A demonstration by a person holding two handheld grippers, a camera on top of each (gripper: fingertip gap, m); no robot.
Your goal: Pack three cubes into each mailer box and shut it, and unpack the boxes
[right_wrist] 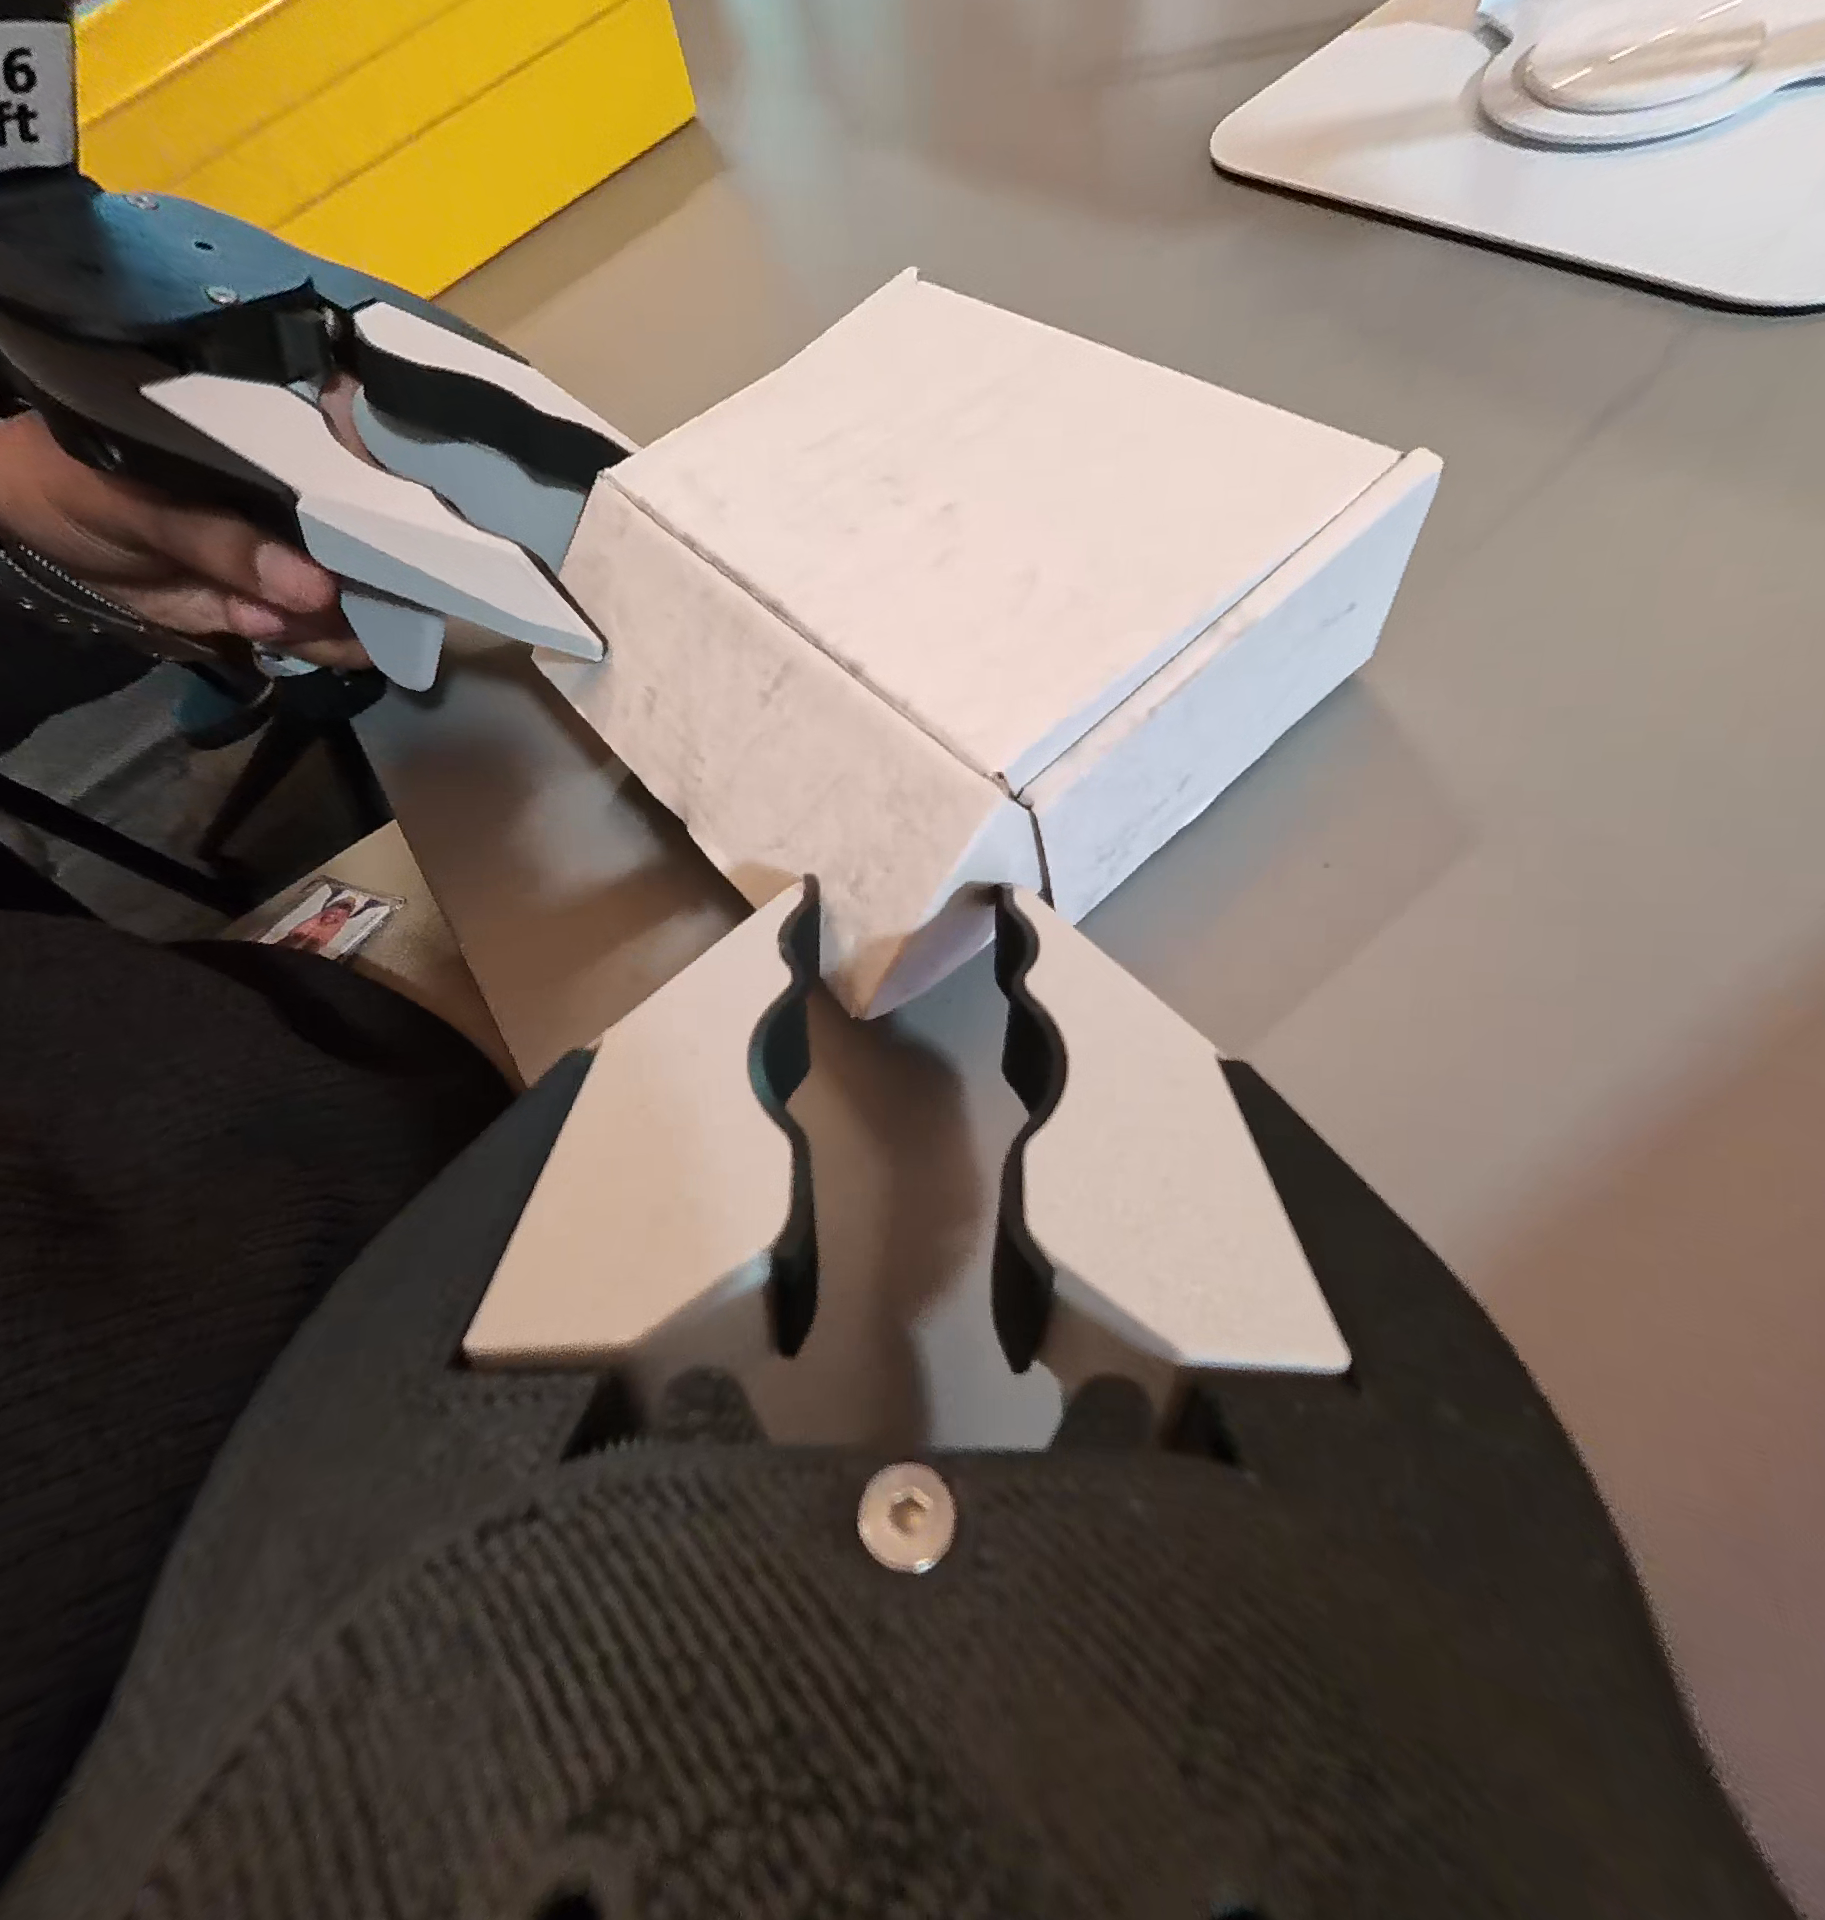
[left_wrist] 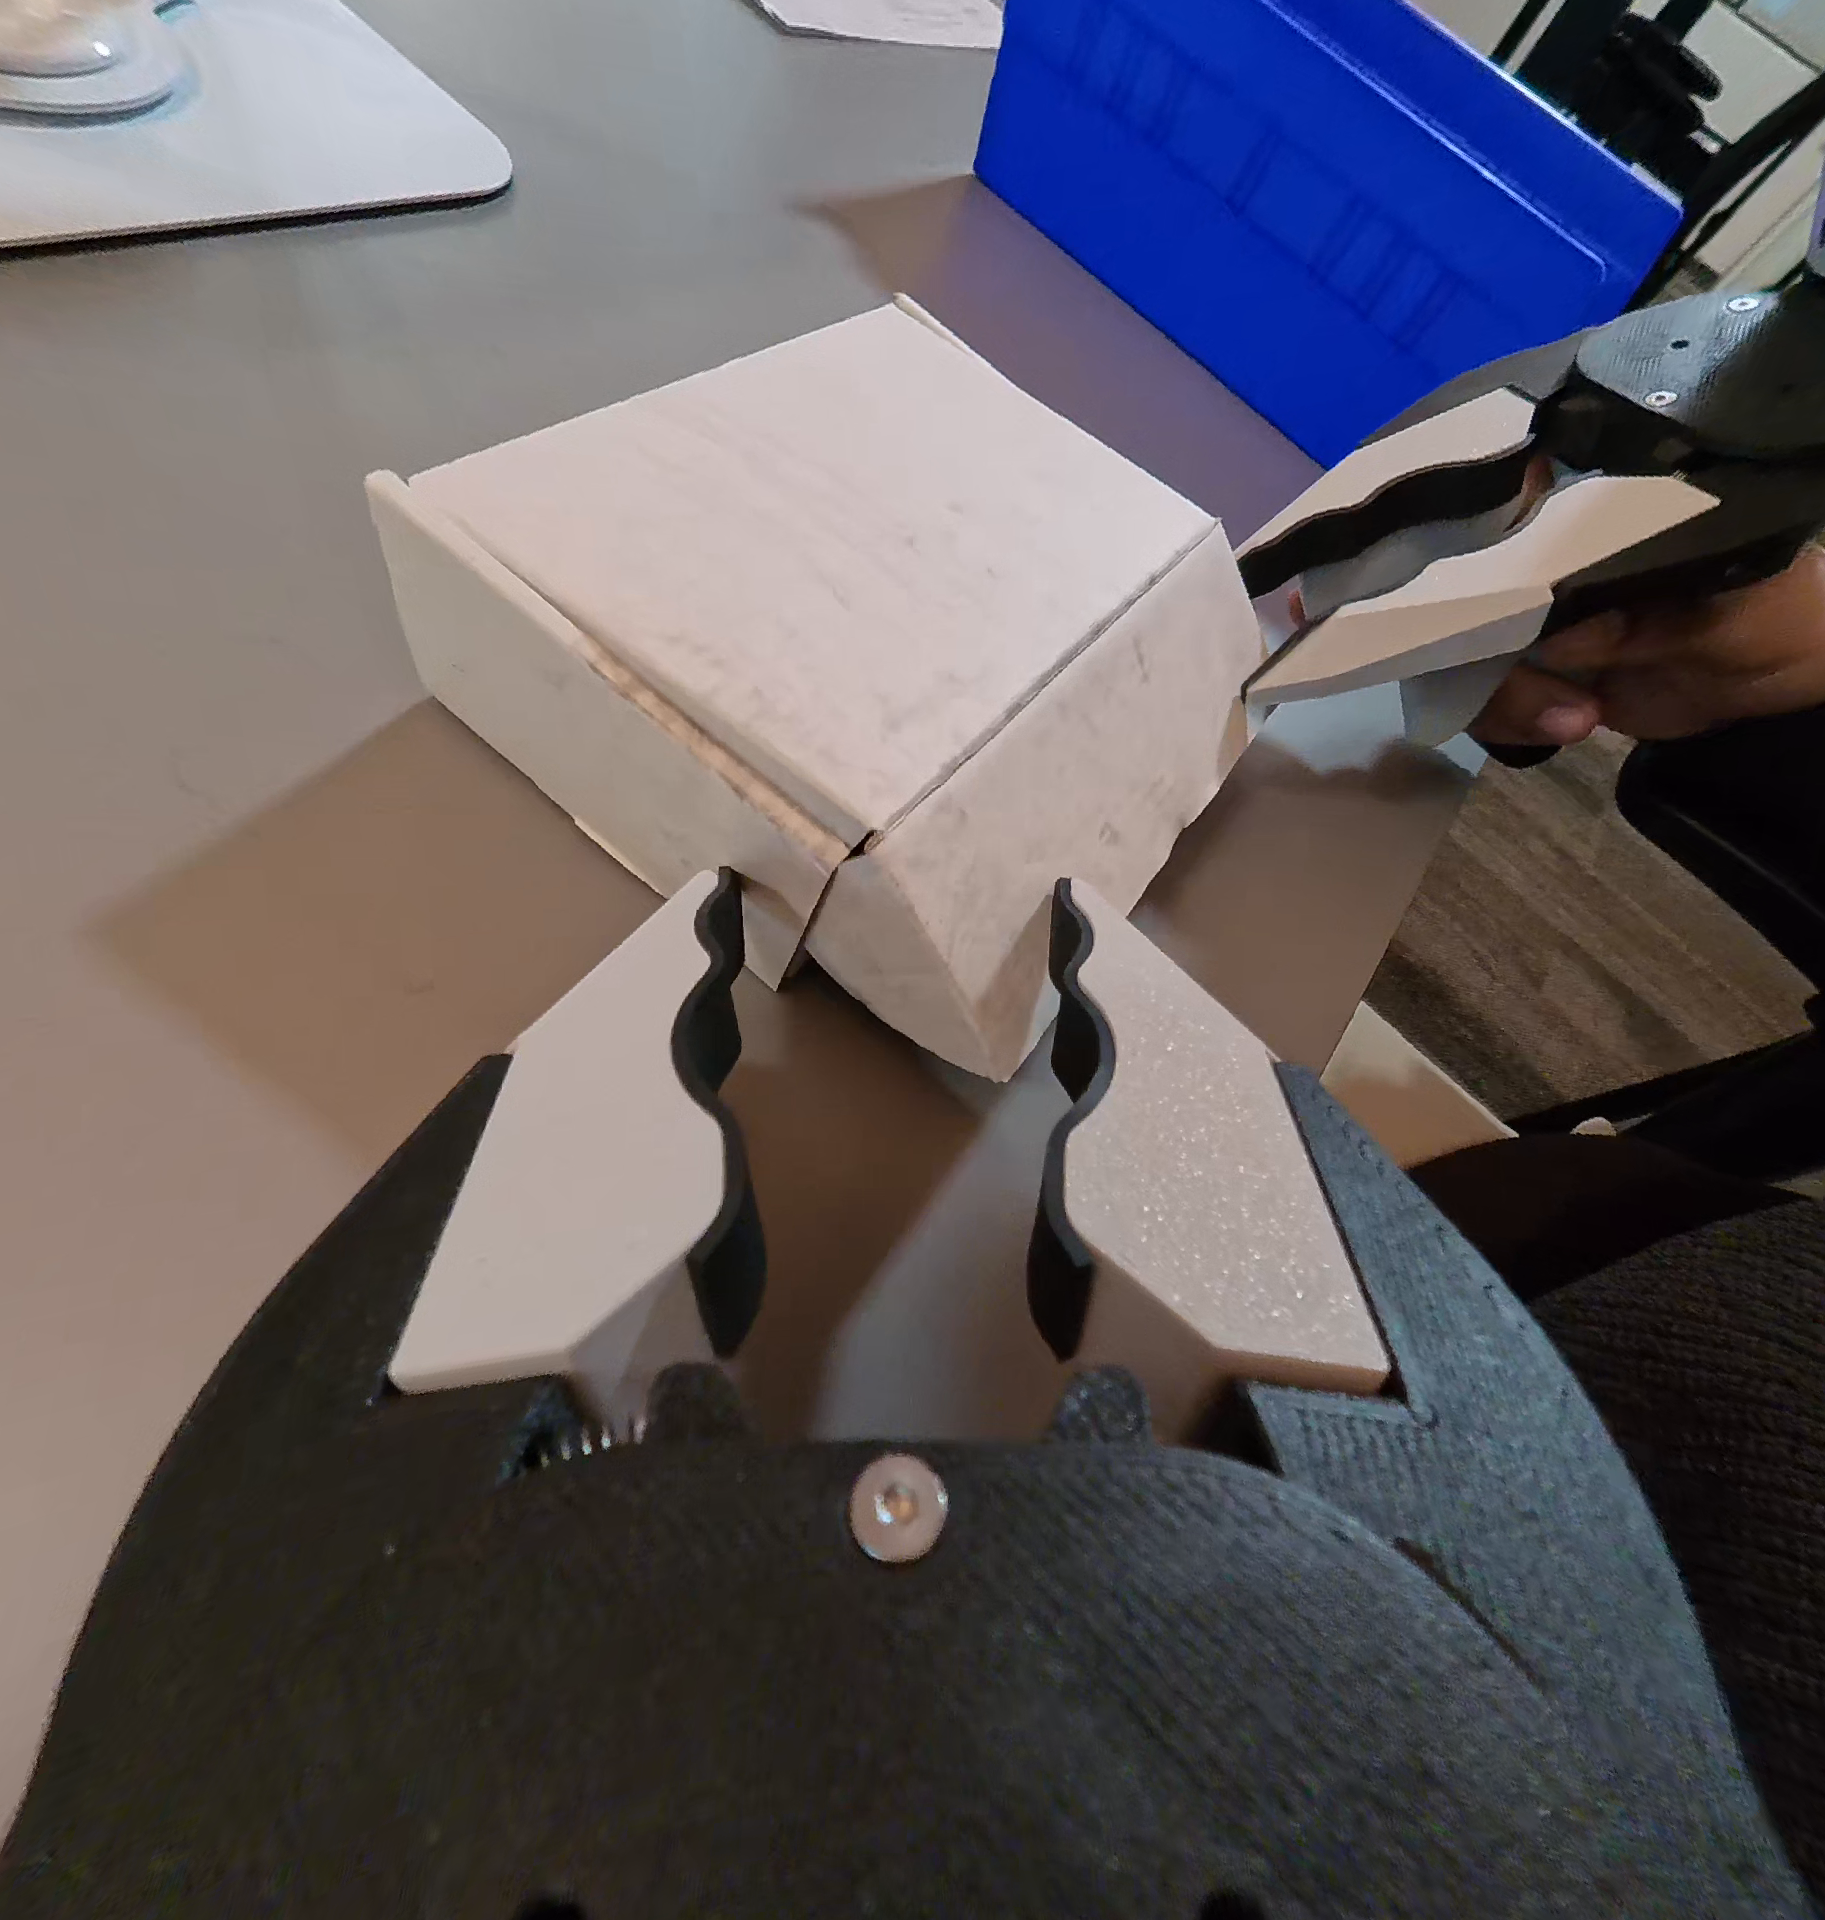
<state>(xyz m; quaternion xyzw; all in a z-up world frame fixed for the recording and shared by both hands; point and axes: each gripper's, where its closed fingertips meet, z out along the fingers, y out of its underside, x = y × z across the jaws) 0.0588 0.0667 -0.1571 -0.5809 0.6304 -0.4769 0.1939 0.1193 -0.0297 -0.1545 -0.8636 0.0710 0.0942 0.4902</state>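
- A white mailer box (left_wrist: 825,623) sits on the grey counter (left_wrist: 212,727), lid down, its front flap untucked.
- The left gripper (left_wrist: 892,935) and right gripper (right_wrist: 903,935), jaws parted and grasping nothing, bracket the flap's two corners, apparently to work it.
- A blue bin (left_wrist: 1303,208) stands behind the box.

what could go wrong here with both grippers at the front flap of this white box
1. The mailer box sits near the table edge; pulling the front flap could drag it off.
2. Both the left gripper and the right gripper are open, straddling only the flap's corners, so a grip may slip or crease the cardboard.
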